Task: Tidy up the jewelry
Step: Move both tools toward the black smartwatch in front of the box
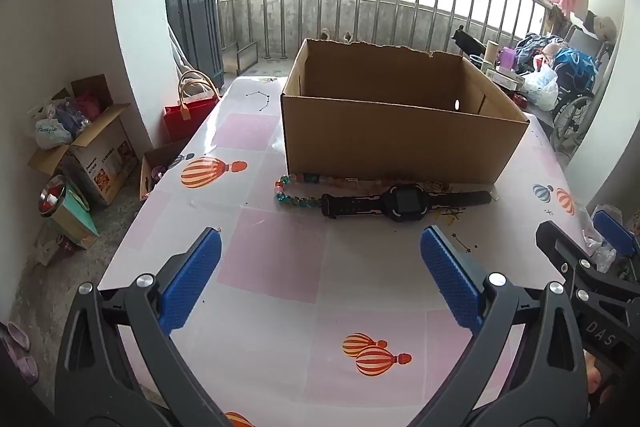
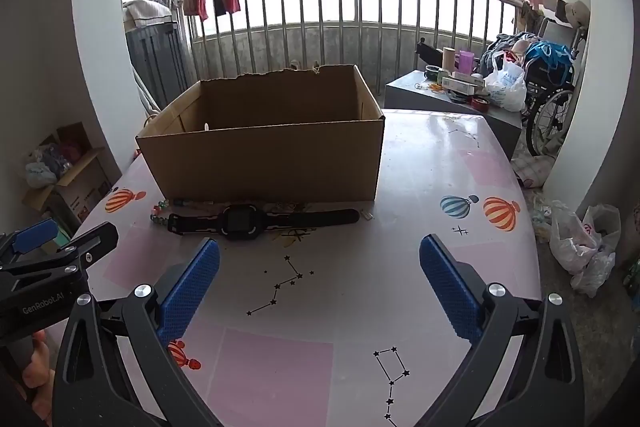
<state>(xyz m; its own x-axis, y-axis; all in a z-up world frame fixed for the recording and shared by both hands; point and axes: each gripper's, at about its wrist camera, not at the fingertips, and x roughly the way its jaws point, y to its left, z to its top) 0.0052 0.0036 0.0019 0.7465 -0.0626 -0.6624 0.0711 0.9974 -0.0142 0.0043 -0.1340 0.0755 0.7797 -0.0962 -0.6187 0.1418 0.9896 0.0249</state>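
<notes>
An open brown cardboard box stands on the table. A black wristwatch lies flat along the box's near side. A string of coloured beads lies at the watch's left end, partly behind the strap. My left gripper hovers open above the table, short of the watch, with nothing between its blue pads. My right gripper is open too, equally short of the watch, and holds nothing. In each view the other gripper shows at the side edge.
The table has a pink-and-white cloth printed with balloons and stars. Boxes and a red bag sit on the floor at the left. A grey side table with clutter, plastic bags and a wheelchair are at the right.
</notes>
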